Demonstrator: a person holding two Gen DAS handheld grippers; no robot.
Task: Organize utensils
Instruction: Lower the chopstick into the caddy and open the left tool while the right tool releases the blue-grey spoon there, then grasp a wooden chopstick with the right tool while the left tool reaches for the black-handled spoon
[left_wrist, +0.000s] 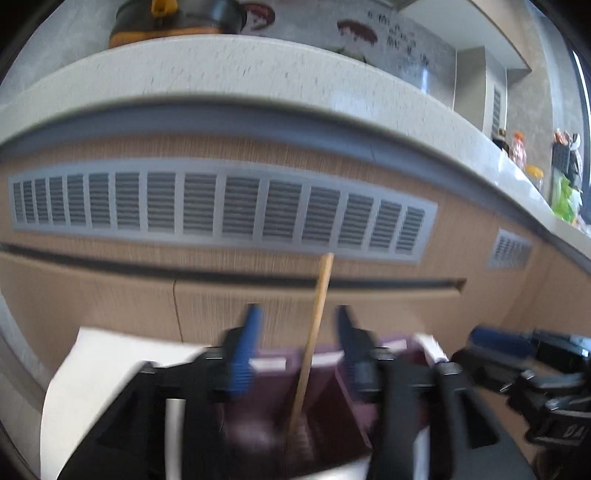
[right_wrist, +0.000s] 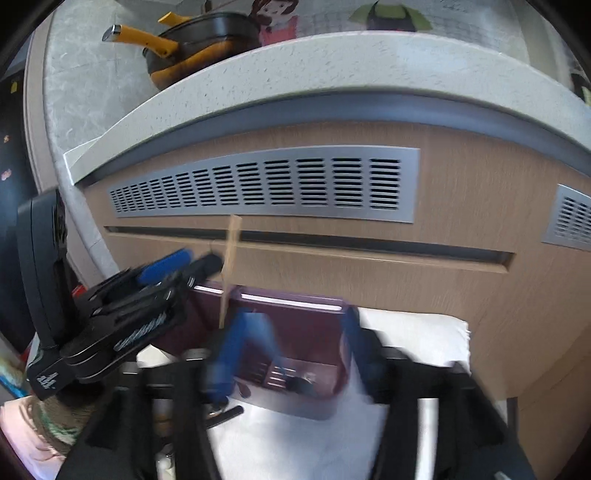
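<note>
Left wrist view is showing me my left gripper (left_wrist: 295, 325) hanging open around the wooden stick (left_wrist: 314, 332) standing in the purple holder (left_wrist: 332, 406), while my right gripper (right_wrist: 291, 332) is spreading wide above that holder's other compartment, so I am risking tipping the holder.

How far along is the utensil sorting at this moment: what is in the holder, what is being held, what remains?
Done: a wooden-handled utensil stands in the purple holder, and something dark lies at the bottom of another compartment, too blurred to name. In hand: nothing; the left gripper and right gripper both stand open, no pad pressing on anything. Left: no loose utensils are clearly in view, so what remains cannot be judged.
</note>
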